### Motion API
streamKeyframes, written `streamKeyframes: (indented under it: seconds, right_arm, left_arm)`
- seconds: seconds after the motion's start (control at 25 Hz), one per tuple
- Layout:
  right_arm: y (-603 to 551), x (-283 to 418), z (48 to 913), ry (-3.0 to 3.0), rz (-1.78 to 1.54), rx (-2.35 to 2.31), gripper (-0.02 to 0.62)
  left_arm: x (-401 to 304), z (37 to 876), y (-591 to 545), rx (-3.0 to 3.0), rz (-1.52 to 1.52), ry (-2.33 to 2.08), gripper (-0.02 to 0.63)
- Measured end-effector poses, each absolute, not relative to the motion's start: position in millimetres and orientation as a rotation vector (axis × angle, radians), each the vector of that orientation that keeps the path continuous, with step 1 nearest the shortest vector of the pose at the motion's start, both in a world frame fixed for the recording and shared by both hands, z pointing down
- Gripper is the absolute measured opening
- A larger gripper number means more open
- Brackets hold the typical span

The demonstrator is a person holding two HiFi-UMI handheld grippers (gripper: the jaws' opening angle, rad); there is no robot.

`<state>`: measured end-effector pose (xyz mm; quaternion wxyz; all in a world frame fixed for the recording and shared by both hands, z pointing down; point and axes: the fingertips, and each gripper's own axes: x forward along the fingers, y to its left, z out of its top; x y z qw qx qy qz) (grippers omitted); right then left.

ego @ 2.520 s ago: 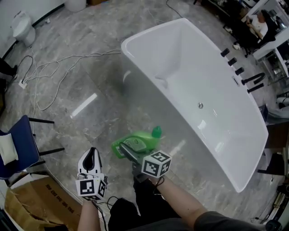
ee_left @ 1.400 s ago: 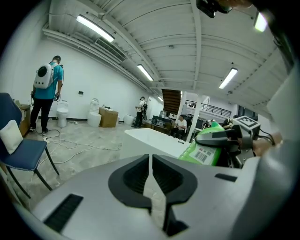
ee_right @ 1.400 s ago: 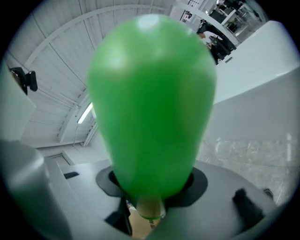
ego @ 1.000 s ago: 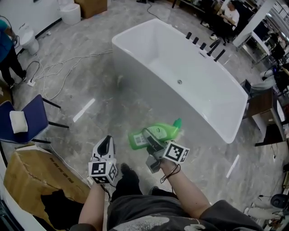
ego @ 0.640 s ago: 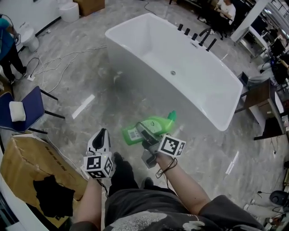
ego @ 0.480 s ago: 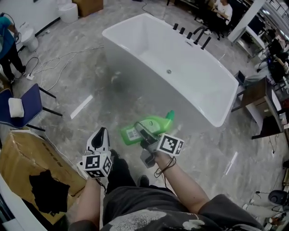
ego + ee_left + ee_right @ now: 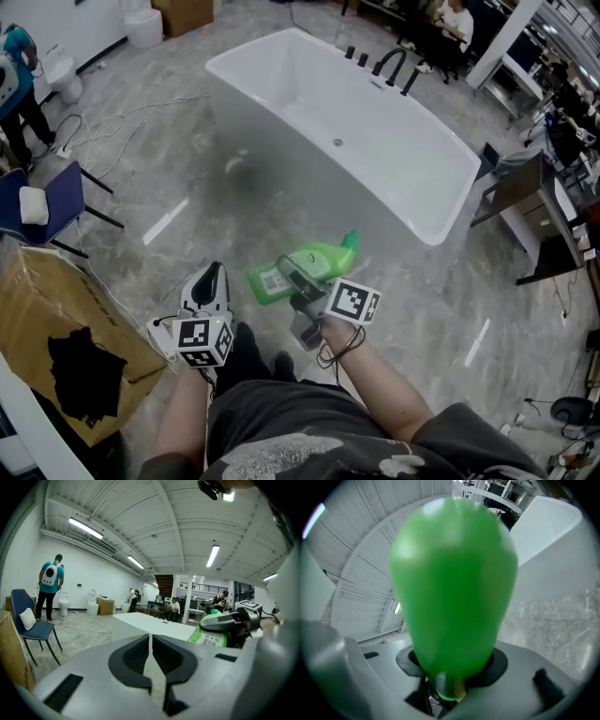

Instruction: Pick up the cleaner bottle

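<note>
Bottle and claw read differently from each camera. In the head view the green cleaner bottle (image 7: 326, 255) lies on its side in the air above the grey stone floor (image 7: 187, 169). Its cap points toward the bathtub (image 7: 281, 94) and its label end toward the left gripper (image 7: 212, 281), and the right gripper (image 7: 292, 272) is clamped across its middle.

The right gripper view gives what the head view cannot. The bottle's green body fills the frame, seated between the two dark pads, which press on it from both sides.

The left gripper view shows its own jaws standing together at a thin slit, with nothing between them. It also catches the bottle from the side, off to the right. Beyond a blue chair (image 7: 29, 620) stands a person (image 7: 49, 585) with a backpack, seen whole here but only partly at the head view's upper left edge.

The white bathtub stands ahead of the bottle and apart from it. Its basin holds bare white walls and a small drain (image 7: 337, 142) in the bottom, with dark taps (image 7: 380, 66) along the far rim. A cardboard box (image 7: 37, 300) sits at the person's left with a black patch (image 7: 82, 370) on top; whether that is cloth or a hole cannot be told. A white pad (image 7: 34, 204) rests on the chair's seat.
</note>
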<state>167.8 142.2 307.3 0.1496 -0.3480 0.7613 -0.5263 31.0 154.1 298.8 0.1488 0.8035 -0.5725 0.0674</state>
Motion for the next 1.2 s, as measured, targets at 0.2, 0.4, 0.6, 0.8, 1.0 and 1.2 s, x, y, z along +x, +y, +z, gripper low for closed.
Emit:
streamKeyframes:
  seconds: [0.2,0.4,0.6,0.8,1.0,1.2]
  right_arm:
    - [171,177,304,2.206,-1.508,-0.982,0.200]
    - [189,178,305,2.177,-1.513,-0.972,0.201]
    - [202,179,306,2.159,-1.540,-0.953,0.199]
    - [213,169,310,2.177,-1.559,-0.936,0.199]
    - [216,156,313,2.211,-1.579,-0.905,0.199]
    - [216,145,311,2.230,-1.574,-0.885,0.199]
  left_arm:
    - [44,295,184,2.324,0.197,-1.641,0.031]
    - [45,293,203,2.337,0.194,-1.641,0.032]
    - [45,291,214,2.329,0.196,-1.649,0.032]
    - [35,290,225,2.325,0.188,-1.665,0.032]
    - [27,292,231,2.295,0.178,-1.693,0.032]
    - [19,292,233,2.276,0.164,-1.709,0.032]
